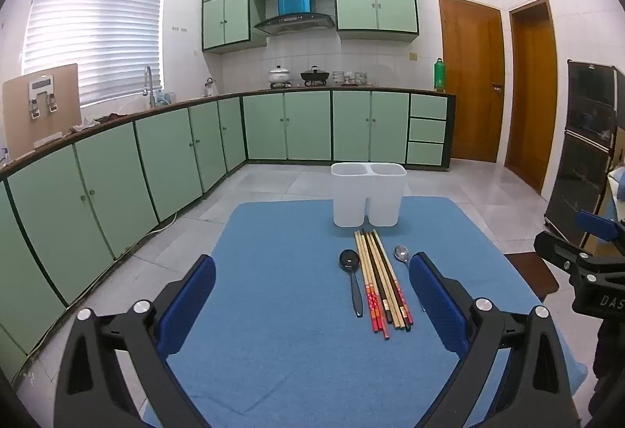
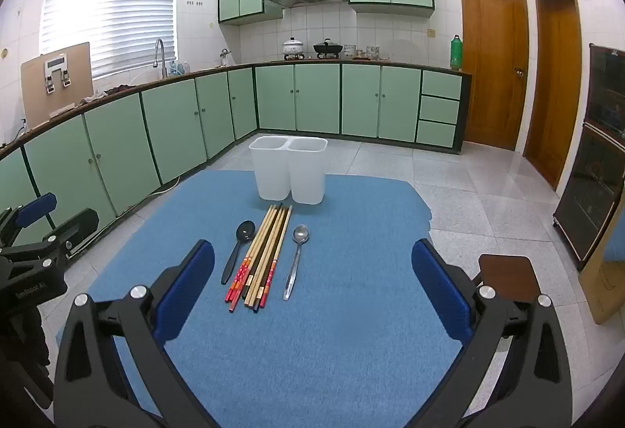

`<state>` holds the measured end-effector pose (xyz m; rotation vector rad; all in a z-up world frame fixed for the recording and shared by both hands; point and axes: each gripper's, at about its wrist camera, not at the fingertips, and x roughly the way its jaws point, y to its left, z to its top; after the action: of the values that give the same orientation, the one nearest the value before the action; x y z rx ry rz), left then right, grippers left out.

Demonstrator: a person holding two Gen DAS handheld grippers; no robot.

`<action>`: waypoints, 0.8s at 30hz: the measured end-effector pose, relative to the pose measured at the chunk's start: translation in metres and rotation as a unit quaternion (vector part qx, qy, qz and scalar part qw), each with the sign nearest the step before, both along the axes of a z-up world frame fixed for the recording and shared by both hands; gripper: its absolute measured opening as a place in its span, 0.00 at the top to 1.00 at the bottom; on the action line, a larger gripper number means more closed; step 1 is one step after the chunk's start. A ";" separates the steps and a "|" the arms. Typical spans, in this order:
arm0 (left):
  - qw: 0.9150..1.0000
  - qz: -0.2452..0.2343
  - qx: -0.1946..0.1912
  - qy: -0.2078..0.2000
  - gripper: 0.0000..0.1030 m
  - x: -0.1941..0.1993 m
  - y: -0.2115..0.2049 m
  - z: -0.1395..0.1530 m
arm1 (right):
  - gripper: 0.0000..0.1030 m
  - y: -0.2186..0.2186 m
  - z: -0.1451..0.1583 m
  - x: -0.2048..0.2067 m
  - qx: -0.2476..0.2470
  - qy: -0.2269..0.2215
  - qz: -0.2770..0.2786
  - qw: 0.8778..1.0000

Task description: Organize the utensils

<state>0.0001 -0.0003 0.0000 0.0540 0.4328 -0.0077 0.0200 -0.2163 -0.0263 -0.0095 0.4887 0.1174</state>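
Note:
A white two-compartment holder (image 1: pixel 367 193) (image 2: pixel 289 168) stands at the far side of a blue mat (image 1: pixel 281 330) (image 2: pixel 332 311). In front of it lie a black spoon (image 1: pixel 351 277) (image 2: pixel 238 246), a bundle of several chopsticks (image 1: pixel 381 279) (image 2: pixel 263 256) and a metal spoon (image 1: pixel 402 254) (image 2: pixel 296 258), side by side. My left gripper (image 1: pixel 312 299) is open and empty above the mat's near part, left of the utensils. My right gripper (image 2: pixel 312 283) is open and empty, with the utensils between and ahead of its fingers.
Green cabinets (image 1: pixel 117 186) run along the left and back walls. A dark glass cabinet (image 2: pixel 597 162) stands at the right. A brown stool (image 2: pixel 508 275) sits beside the mat's right edge. The right gripper shows at the right edge of the left wrist view (image 1: pixel 586 264).

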 end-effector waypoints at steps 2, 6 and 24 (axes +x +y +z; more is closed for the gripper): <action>1.000 -0.002 -0.004 -0.005 0.06 -0.001 0.000 0.000 | 0.05 0.000 0.000 0.000 -0.001 0.002 0.001 1.000; 1.000 0.000 -0.002 -0.005 0.06 -0.001 0.001 0.001 | 0.05 0.000 0.000 0.001 -0.001 0.002 0.000 1.000; 1.000 0.000 -0.007 -0.004 0.06 -0.002 0.003 0.002 | 0.05 0.000 -0.001 0.001 0.001 0.000 0.000 1.000</action>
<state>-0.0019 0.0026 0.0023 0.0413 0.4252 -0.0109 0.0205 -0.2167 -0.0271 -0.0068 0.4887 0.1179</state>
